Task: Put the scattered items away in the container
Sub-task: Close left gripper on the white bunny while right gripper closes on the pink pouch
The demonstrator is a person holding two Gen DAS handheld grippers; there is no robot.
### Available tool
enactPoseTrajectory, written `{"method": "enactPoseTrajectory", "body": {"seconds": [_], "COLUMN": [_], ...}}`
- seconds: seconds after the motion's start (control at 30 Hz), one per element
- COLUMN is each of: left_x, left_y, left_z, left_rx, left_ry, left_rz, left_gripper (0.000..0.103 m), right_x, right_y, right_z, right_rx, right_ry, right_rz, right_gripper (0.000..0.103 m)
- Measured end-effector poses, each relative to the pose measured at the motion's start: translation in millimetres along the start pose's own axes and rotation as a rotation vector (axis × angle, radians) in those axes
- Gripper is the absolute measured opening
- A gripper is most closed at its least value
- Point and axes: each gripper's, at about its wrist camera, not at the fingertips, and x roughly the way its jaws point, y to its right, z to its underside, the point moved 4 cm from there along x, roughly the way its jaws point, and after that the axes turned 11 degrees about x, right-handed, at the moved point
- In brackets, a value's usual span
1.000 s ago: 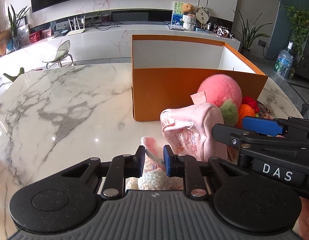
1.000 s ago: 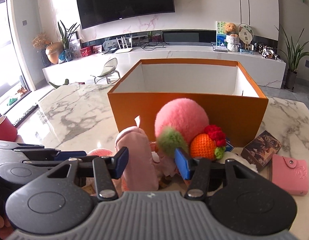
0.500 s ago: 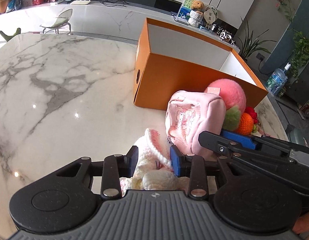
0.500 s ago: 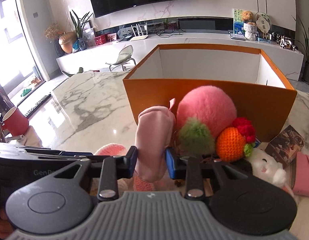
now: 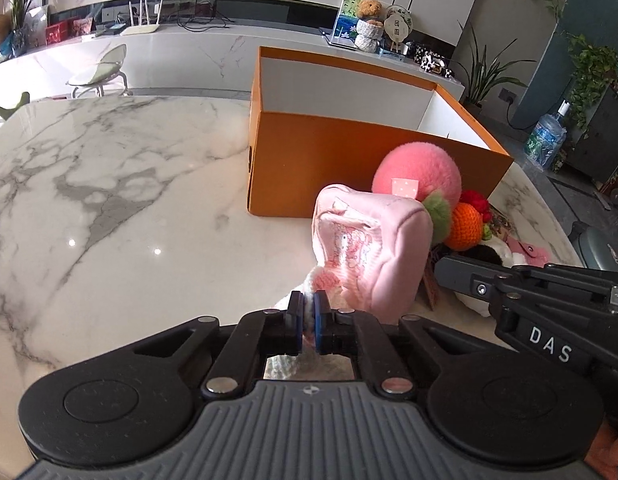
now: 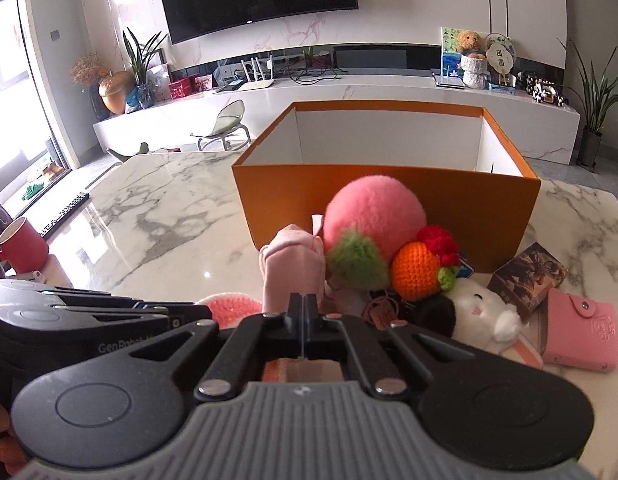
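Note:
An open orange box [image 5: 349, 160] [image 6: 389, 196] stands on the marble table [image 5: 129, 208]. In front of it lies a heap: a pink fluffy peach [image 6: 373, 216], an orange crocheted fruit [image 6: 415, 276] and a pink fabric pouch [image 5: 369, 248] [image 6: 293, 268]. My left gripper [image 5: 308, 312] is closing, and its blue pads pinch a white and pink crocheted toy [image 5: 329, 284] at the heap's left. My right gripper [image 6: 304, 308] is closing too, with its jaws together on the pouch's near edge. In the left wrist view it reaches in from the right [image 5: 441, 270].
A white plush bunny [image 6: 481, 312], a printed card box [image 6: 529, 276] and a pink snap wallet [image 6: 581, 336] lie right of the heap. A red cup [image 6: 23, 244] stands at the table's left edge. Bare marble stretches left of the box.
Both grippers closed: the left from open around the crocheted toy to pinching it, the right from open around the pouch to shut on it. The pouch now stands more upright.

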Motion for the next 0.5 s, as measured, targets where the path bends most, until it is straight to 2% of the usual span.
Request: {"method": "enactPoseTrajectory", "body": {"seconds": [0.13,0.2,0.27,0.4,0.43,0.5], "left_x": [-3.0,-3.5,-3.3,-1.3,-0.7,0.5], "left_y": [-8.2,-13.5,-17.5,-23.1,-23.4,-23.5], "left_z": [-0.5,-1.5,-2.4,-3.8,-4.0,-4.4], "left_rx": [-0.025,-0.037,-0.046,-0.060,-0.060,-0.057], "left_ry": [0.005,0.008,0.011,0.013,0.014,0.015], "left_rz": [-0.028,-0.042,-0.050,-0.050,-0.048,-0.043], "left_gripper": [0.005,0.005,0.005,0.005,0.005,0.005], "right_x": [-1.6,-1.9,-2.3,3.3,4.7,8.8], "right_y": [2.2,1.4,1.0,2.3,2.6,3.1], "right_z": [0.5,0.2,-0.6,-2.5,-3.0,-3.0], "right_rx": [0.024,0.025,0.024,0.031,0.033,0.037], "right_ry": [-0.006,-0.001,0.007,0.007,0.007,0.001], "right_rz": [0.011,0.016,0.023,0.032,0.035,0.035], "right_gripper": [0.007,0.013,0.037,0.050,0.057,0.061]}}
